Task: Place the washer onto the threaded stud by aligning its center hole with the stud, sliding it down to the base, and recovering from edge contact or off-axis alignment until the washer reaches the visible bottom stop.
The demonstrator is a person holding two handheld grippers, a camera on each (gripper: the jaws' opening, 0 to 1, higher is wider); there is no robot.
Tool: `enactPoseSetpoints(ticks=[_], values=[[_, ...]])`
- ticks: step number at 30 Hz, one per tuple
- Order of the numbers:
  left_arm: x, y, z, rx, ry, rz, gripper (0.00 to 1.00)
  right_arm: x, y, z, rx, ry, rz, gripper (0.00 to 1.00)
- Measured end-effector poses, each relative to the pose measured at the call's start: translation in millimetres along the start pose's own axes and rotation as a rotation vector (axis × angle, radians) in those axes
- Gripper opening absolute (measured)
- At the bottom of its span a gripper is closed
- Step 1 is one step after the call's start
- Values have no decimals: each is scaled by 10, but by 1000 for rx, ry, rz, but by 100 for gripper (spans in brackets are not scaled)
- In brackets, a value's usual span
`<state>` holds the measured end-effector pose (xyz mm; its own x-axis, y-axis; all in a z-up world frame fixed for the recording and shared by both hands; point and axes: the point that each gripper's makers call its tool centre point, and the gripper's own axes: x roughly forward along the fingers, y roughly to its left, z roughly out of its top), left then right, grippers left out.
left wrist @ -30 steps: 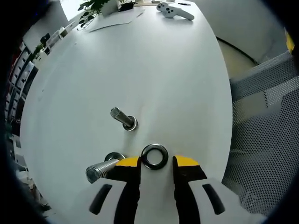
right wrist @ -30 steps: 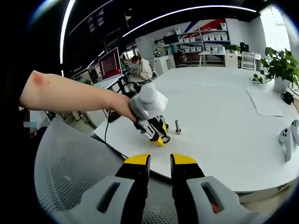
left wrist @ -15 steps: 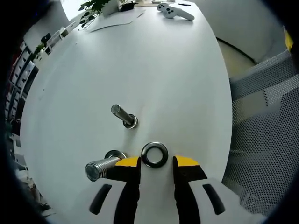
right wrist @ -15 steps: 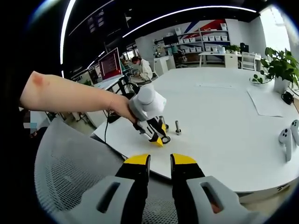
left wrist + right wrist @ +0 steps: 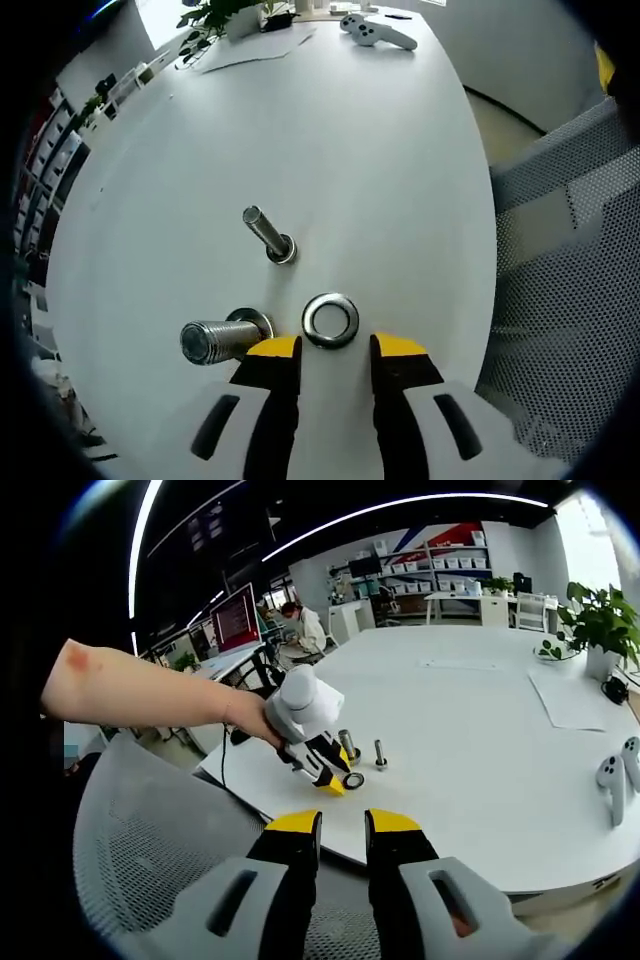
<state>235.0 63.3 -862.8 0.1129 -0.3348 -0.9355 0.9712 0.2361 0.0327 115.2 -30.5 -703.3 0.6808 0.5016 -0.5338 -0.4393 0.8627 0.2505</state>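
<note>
White bench [image 5: 380, 180] is carrying the washer [image 5: 331, 320], lying flat just ahead of the left gripper [image 5: 334, 346], whose jaws are standing open and empty, near two studs; the right gripper [image 5: 342, 822] is hovering open too.

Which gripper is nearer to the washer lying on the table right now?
Left. The left gripper is open with its yellow tips just short of the washer on the white table. The right gripper hangs back off the table edge, above a mesh chair.
</note>
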Motion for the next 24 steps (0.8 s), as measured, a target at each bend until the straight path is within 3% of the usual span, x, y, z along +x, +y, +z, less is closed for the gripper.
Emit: enactPoseSetpoints(ticks=[8, 16, 24], values=[[7, -23, 18, 26, -11, -7, 23, -3, -4, -1, 3, -1, -4, 21], [15, -5, 25, -48, -3, -11, 25, -4, -2, -6, 2, 4, -2, 21], [45, 2, 107, -36, -26, -9, 28, -5, 0, -7, 2, 5, 0, 21]])
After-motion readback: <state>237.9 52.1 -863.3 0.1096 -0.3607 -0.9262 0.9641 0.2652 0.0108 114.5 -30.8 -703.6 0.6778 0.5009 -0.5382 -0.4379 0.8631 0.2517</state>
